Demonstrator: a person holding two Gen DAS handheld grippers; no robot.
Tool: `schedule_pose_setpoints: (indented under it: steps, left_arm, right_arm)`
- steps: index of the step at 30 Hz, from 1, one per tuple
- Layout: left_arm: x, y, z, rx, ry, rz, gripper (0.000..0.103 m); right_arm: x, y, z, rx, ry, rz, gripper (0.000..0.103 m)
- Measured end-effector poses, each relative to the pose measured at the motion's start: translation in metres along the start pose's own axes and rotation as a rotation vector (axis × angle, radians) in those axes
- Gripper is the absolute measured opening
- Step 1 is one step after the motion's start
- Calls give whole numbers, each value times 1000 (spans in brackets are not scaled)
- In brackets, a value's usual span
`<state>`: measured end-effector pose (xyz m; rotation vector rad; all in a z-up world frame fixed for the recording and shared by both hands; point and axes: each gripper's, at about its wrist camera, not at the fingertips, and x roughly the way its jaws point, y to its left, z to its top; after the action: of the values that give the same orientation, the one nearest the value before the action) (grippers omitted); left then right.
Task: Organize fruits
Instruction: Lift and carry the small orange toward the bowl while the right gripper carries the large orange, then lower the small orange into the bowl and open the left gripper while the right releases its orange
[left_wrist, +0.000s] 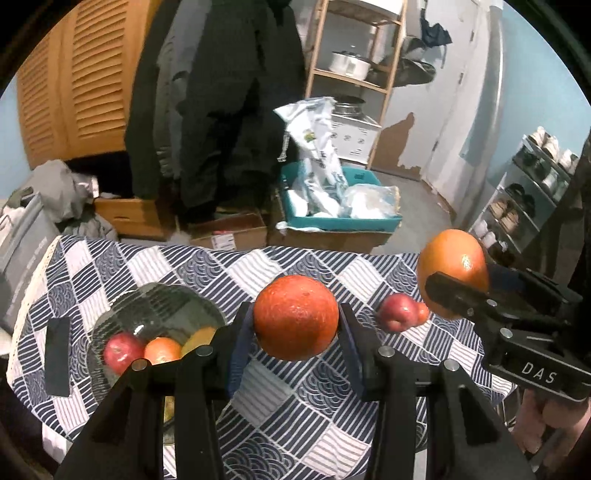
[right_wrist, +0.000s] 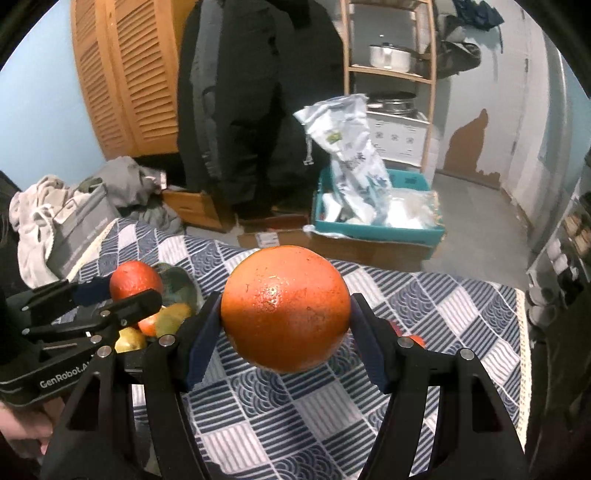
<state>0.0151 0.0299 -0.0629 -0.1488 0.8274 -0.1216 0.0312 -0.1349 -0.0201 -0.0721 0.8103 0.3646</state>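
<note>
My left gripper (left_wrist: 295, 321) is shut on a dark red-orange orange (left_wrist: 295, 317) and holds it above the patterned tablecloth (left_wrist: 295, 406), just right of a glass bowl (left_wrist: 122, 314). The bowl holds a red apple (left_wrist: 122, 350), a small orange (left_wrist: 162, 350) and a yellowish fruit (left_wrist: 199, 338). My right gripper (right_wrist: 286, 314) is shut on a large orange (right_wrist: 286, 308) held above the cloth; it shows in the left wrist view (left_wrist: 452, 273) at the right. A red apple (left_wrist: 397, 314) and a small orange fruit (left_wrist: 423, 314) lie on the cloth between the grippers.
A flat black object (left_wrist: 57, 356) lies on the cloth left of the bowl. Beyond the table's far edge stand cardboard boxes (left_wrist: 229, 232), a teal crate of bags (left_wrist: 332, 206), hanging coats (left_wrist: 221, 110) and a shoe rack (left_wrist: 528, 192) at right.
</note>
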Motion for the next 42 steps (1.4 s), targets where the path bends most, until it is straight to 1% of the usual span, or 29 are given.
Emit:
schedule_pose_setpoints:
  steps: [16, 23, 29, 34, 37, 40, 42]
  left_arm:
    - [1, 77, -6, -113, 7, 91, 46]
    - [14, 113, -11, -168, 49, 130, 46]
    - [32, 143, -20, -216, 101, 169, 46]
    - [47, 164, -33, -255, 128, 207, 46]
    - [57, 177, -41, -291, 162, 217, 46]
    - [64, 189, -49, -340, 185, 205, 46]
    - [67, 194, -52, -350, 195, 215, 46]
  right_arm:
    - [45, 67, 20, -73, 43, 68, 68]
    - [71, 92, 24, -91, 81, 116, 68]
    - [106, 115, 22, -100, 143, 159, 68]
    - [140, 130, 16, -108, 198, 187, 68]
    - [159, 134, 10, -100, 239, 205, 68]
    - [175, 137, 3, -95, 277, 215, 68]
    - [183, 139, 0, -89, 299, 219, 68]
